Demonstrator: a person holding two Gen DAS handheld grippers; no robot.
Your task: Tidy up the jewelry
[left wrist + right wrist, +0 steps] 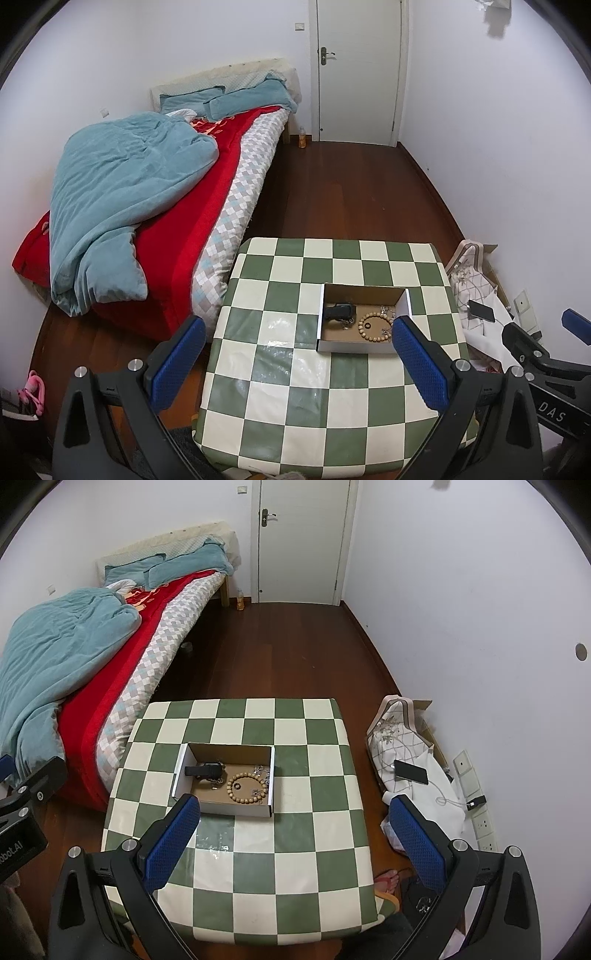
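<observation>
Left gripper spread wide, empty, high over checkered table; right gripper likewise agape, holding nothing. Cardboard box sits mid-table. Inside: wooden bead bracelet, small dark ring within its loop, tangled silver chains, black pouch-like item. Bracelet likely light, floppy; pinch across one bead strand. Chains probably slippery, snag-prone.

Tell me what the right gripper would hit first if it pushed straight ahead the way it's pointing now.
Probably the checkered tabletop: the open right gripper looks down at bare cloth just right of the cardboard box. Its left finger lines up near the box's front wall, though depth is unclear.
</observation>
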